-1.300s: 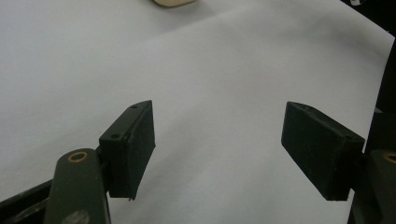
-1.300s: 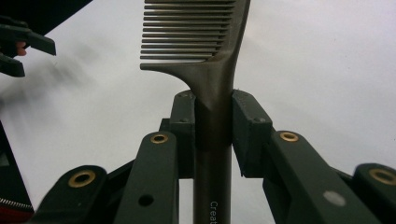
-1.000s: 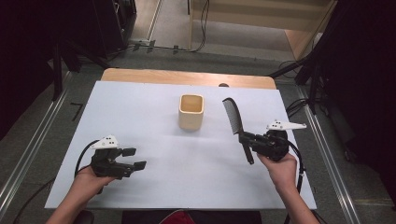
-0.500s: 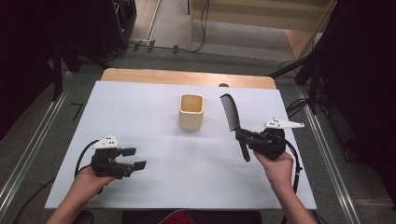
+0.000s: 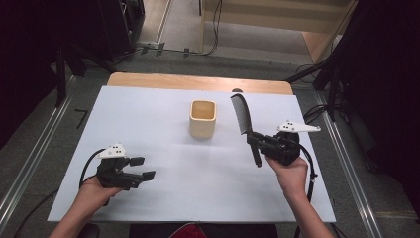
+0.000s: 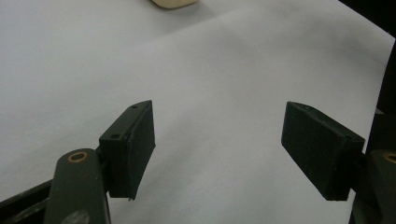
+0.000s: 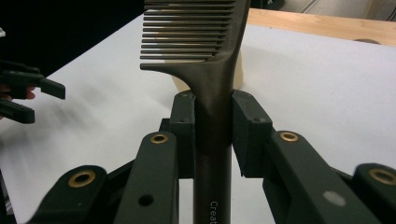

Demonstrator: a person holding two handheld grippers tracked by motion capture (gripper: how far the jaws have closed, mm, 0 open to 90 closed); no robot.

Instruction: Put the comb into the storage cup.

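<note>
A wooden table carries a white sheet; a beige square cup stands near the frame centre

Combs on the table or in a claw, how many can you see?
1. The comb is held by its handle in the right claw, lifted just right of the cup. The open left claw holds nothing. The cup's inside isn't fully visible.
</note>
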